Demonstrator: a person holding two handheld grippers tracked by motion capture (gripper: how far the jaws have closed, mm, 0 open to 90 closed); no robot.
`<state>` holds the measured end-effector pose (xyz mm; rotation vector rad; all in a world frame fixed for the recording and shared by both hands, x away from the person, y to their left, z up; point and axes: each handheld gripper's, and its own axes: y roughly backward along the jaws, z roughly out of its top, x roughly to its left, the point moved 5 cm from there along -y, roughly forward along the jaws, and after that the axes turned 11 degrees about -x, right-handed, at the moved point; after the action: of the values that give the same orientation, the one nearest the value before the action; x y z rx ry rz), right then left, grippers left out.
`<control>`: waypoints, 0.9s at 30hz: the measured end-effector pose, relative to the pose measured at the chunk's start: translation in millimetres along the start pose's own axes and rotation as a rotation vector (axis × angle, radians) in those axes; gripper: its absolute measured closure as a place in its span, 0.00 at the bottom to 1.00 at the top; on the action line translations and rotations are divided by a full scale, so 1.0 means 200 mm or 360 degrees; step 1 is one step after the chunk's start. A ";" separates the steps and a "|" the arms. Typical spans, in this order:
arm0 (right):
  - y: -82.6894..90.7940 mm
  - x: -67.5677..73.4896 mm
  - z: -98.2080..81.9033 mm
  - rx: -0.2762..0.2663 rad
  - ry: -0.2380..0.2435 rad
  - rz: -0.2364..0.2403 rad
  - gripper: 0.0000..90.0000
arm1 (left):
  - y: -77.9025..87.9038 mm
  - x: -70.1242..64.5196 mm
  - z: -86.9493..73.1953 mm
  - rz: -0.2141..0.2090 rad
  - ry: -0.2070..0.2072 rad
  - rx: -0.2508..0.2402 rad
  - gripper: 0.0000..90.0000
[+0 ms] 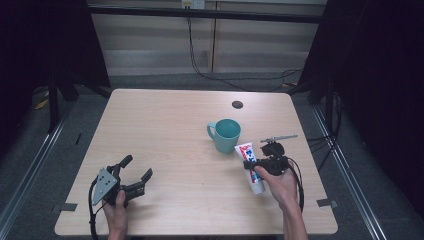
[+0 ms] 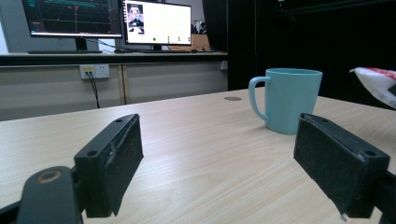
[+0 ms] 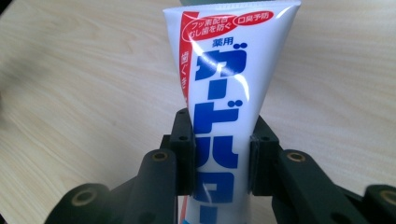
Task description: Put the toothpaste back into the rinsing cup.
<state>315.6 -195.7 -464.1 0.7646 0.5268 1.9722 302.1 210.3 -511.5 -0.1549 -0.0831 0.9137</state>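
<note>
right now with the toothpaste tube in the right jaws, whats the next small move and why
Probably carry the toothpaste tube over the teal mug and lower it in. The right gripper is clamped on the tube just beside the mug, which stands upright and open-topped; the left gripper rests open, well apart.

Counter (image 1: 165, 130): carried the mug, the tube and both claws.
Mug (image 1: 224, 135): stood upright right of the counter's centre, handle toward the left.
Tube (image 1: 248, 154): lay just right of and nearer than the mug, its flat end beside the mug's base.
Right claw (image 1: 250, 164): sat at the near right, jaws closed across the tube's middle.
Left claw (image 1: 136, 167): rested at the near left, well apart from the mug, jaws spread toward it.
Small disc (image 1: 237, 104): sat in the counter behind the mug.
</note>
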 end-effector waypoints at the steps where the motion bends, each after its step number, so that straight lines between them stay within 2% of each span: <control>1: 0.01 0.00 0.01 -0.0023 0.0000 0.0005 0.77 | 0.00 0.00 0.00 0.0000 -0.0001 0.0000 0.17; 2: 0.03 0.01 0.02 -0.0066 0.0014 0.0032 0.77 | 0.00 0.00 0.00 0.0004 0.0006 -0.0004 0.17; 5: 0.04 0.02 0.03 -0.0091 0.0023 0.0032 0.77 | 0.00 0.00 0.00 0.0011 0.0009 -0.0004 0.17; 7: 0.06 0.02 0.05 -0.0164 0.0022 0.0055 0.77 | 0.00 0.00 0.00 0.0011 0.0009 -0.0004 0.17; 9: 0.06 0.02 0.05 -0.0187 0.0038 0.0065 0.77 | 0.00 0.00 0.00 0.0011 0.0003 -0.0001 0.17; 10: 0.07 0.03 0.06 -0.0204 0.0054 0.0076 0.77 | 0.00 0.00 0.00 -0.0036 -0.0019 0.0006 0.17; 11: 0.08 0.04 0.07 -0.0234 0.0037 0.0111 0.77 | 0.00 0.00 0.00 -0.0038 -0.0017 0.0004 0.17; 13: 0.09 0.05 0.09 -0.0277 0.0059 0.0096 0.77 | 0.00 0.00 0.00 -0.0033 -0.0017 0.0005 0.17; 14: 0.09 0.05 0.09 -0.0297 0.0060 0.0097 0.77 | 0.00 0.00 0.00 0.0010 0.0007 -0.0004 0.17; 16: 0.09 0.05 0.10 -0.0320 0.0071 0.0102 0.77 | 0.00 0.00 0.00 0.0011 0.0008 -0.0004 0.17; 18: 0.10 0.07 0.12 -0.0384 0.0092 0.0101 0.77 | 0.00 0.00 0.00 0.0005 0.0006 -0.0004 0.17; 19: 0.10 0.07 0.12 -0.0384 0.0092 0.0101 0.77 | 0.00 0.00 0.00 0.0005 0.0006 -0.0004 0.17; 22: 0.12 0.08 0.15 -0.0470 0.0132 0.0100 0.77 | 0.00 0.00 0.00 0.0011 0.0007 -0.0004 0.17; 27: 0.12 0.09 0.17 -0.0519 0.0156 0.0106 0.77 | 0.00 0.00 0.00 0.0002 0.0000 0.0000 0.17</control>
<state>316.9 -190.0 -419.6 0.4884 0.2283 2.0971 302.0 210.3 -511.5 -0.1548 -0.0830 0.9148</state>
